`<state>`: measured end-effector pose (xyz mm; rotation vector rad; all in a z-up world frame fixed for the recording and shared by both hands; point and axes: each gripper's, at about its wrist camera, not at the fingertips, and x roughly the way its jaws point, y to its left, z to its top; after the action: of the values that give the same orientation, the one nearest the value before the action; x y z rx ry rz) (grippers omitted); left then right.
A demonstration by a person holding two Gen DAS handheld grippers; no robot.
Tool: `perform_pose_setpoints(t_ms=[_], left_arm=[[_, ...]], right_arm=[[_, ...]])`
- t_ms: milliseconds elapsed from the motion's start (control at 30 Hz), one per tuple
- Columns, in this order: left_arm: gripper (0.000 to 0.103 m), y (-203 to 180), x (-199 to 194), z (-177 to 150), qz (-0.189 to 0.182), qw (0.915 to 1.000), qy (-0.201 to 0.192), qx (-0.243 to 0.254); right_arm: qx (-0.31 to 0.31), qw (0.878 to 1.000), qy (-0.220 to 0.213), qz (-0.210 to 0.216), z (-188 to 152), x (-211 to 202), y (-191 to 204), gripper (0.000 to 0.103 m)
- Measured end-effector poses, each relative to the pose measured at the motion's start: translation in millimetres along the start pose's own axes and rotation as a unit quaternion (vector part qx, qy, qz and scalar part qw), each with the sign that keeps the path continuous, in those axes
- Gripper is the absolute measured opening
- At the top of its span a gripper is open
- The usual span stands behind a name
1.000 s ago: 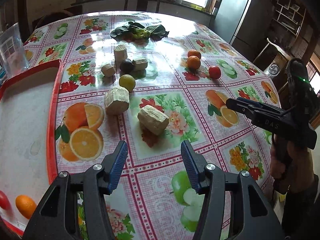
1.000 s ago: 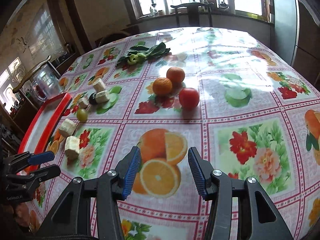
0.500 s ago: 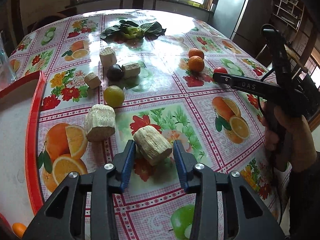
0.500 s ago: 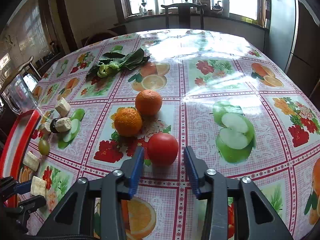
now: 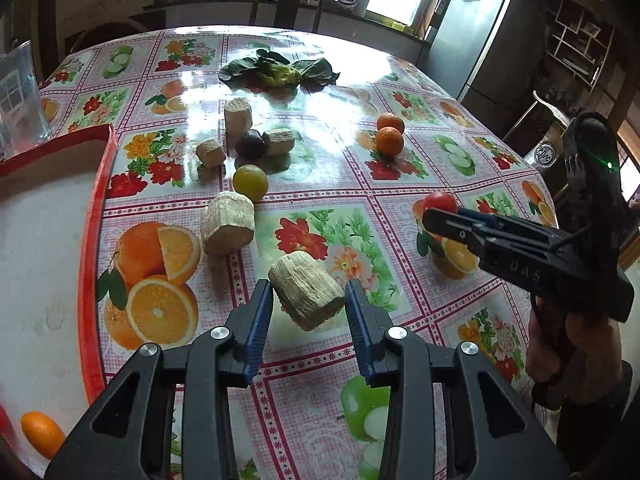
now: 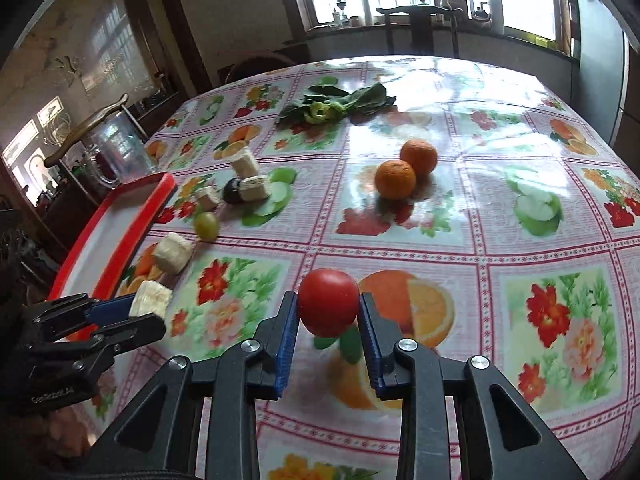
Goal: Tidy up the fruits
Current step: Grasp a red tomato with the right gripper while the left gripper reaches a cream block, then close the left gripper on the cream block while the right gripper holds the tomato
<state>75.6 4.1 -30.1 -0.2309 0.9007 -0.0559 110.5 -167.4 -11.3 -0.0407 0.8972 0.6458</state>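
Note:
My left gripper (image 5: 308, 296) is shut on a pale sugarcane chunk (image 5: 306, 294) and holds it just above the tablecloth. My right gripper (image 6: 328, 308) is shut on a red tomato (image 6: 328, 306), lifted off the table; it also shows in the left wrist view (image 5: 440, 202). A second sugarcane chunk (image 5: 227, 224), a green-yellow lime (image 5: 250, 182), a dark plum (image 5: 251, 143) and smaller chunks lie further out. Two oranges (image 6: 406, 170) sit mid-table. The red-rimmed tray (image 5: 94, 216) lies at the left and holds a small orange fruit (image 5: 42, 434).
Leafy greens (image 5: 278, 72) lie at the far side of the table. A clear plastic jug (image 5: 18, 100) stands behind the tray. A chair (image 5: 288, 4) and a counter are beyond the table, a fridge (image 5: 476, 48) at the right.
Both grippers have closed on their objects and lifted them: the left on the sugarcane chunk, the right on the tomato. The right gripper has drawn back from the oranges.

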Motion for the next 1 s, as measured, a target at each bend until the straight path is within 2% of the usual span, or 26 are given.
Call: perform_pose_setpoints(t_ms=[233, 433, 1000], left_arm=[[0.035, 13.3, -29.1, -6.6, 0.005, 0.9995, -0.024, -0.018], [0.035, 31.2, -49.1, -15.4, 0.013, 0.9985, -0.038, -0.036], [0.035, 81.7, -82.6, -41.6, 0.041, 0.9944, -0.058, -0.078]], right_arm=[[-0.015, 0.999, 0.002, 0.041, -6.2, -21.6, 41.0, 0.030], [-0.033, 0.998, 0.006, 0.056, -9.7, -30.4, 71.3, 0.030], [-0.079, 0.992, 0.025, 0.097, -16.4, -23.3, 146.0, 0.030]])
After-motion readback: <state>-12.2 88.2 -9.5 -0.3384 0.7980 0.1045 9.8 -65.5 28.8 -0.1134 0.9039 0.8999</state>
